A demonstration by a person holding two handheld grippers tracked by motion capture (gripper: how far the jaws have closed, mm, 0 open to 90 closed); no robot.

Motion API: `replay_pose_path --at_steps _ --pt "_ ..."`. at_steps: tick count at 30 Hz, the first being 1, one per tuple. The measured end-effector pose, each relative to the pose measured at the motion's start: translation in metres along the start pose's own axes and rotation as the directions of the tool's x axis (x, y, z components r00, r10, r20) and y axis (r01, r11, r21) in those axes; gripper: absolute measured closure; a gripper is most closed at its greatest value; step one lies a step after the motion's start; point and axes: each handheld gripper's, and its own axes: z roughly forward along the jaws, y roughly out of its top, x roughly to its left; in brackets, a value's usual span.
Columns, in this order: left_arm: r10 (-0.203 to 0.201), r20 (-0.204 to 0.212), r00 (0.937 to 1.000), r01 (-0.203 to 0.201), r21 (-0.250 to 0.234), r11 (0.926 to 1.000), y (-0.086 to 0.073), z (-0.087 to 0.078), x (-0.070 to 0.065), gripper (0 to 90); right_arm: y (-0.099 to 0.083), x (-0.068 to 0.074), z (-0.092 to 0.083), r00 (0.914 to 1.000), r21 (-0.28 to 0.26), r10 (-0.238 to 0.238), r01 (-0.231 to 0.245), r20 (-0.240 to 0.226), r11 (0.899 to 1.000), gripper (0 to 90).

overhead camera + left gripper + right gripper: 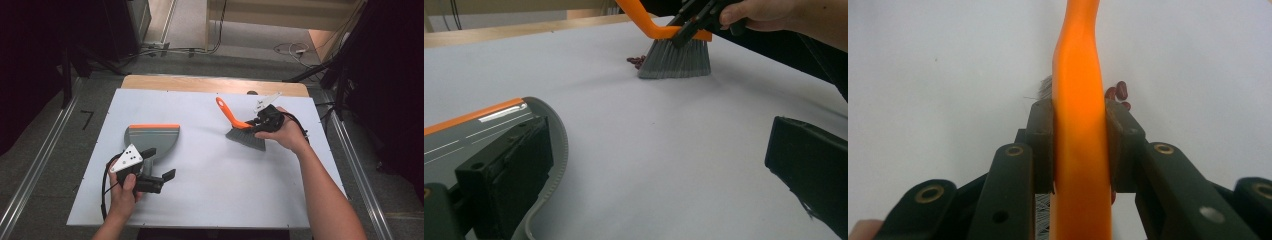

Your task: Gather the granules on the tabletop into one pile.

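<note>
Sweeping little red beans with a brush

The right gripper (261,121) squeezes the orange handle of the brush (239,126), and its grey bristles touch the white table (210,190). A few red beans (636,61) lie right beside the bristles. The grey dustpan (151,136) lies well apart from the brush. The left gripper (159,166) rests just beside the dustpan, its jaws wide apart and holding nothing.

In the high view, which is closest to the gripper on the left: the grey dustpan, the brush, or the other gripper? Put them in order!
From the left gripper:
1. Grey plastic dustpan with an orange edge, right beside it.
2. Grey-bristled brush with an orange handle, across the white table to the right.
3. Right gripper, clamped on that brush handle, slightly farther.
</note>
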Motion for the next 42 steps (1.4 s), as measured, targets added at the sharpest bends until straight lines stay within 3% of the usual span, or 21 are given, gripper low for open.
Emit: replay_pose_path --at_steps 18,25,29,35,39,42 --pt "-0.001 0.000 1.0000 0.001 0.001 1.0000 0.000 0.000 0.000 0.0 0.009 0.007 -0.014 0.9997 -0.002 0.016 -0.016 -0.018 1.000 68.1" --pt "-0.004 0.001 1.0000 0.004 -0.002 1.0000 0.000 -0.001 0.000 0.0 0.016 -0.001 -0.028 0.9987 -0.029 0.047 -0.046 0.018 0.999 68.1" --pt "-0.002 0.001 1.0000 0.002 0.000 1.0000 0.000 0.000 0.000 0.0 0.018 -0.009 -0.027 0.9942 -0.044 0.052 -0.048 0.095 0.998 68.1" --pt "-0.005 0.000 1.0000 0.005 -0.004 1.0000 0.000 -0.001 0.001 0.0 0.024 -0.023 -0.018 0.9723 -0.058 0.028 -0.015 0.232 0.998 68.1" --pt "-0.005 0.000 1.0000 0.005 -0.004 1.0000 0.000 -0.001 0.002 0.0 0.024 -0.029 -0.007 0.9609 -0.020 -0.026 0.033 0.276 0.999 68.1" --pt "-0.005 0.000 1.0000 0.005 -0.003 1.0000 0.000 -0.001 0.002 0.0 0.024 -0.029 0.002 0.9570 0.012 -0.044 0.042 0.287 0.999 68.1"
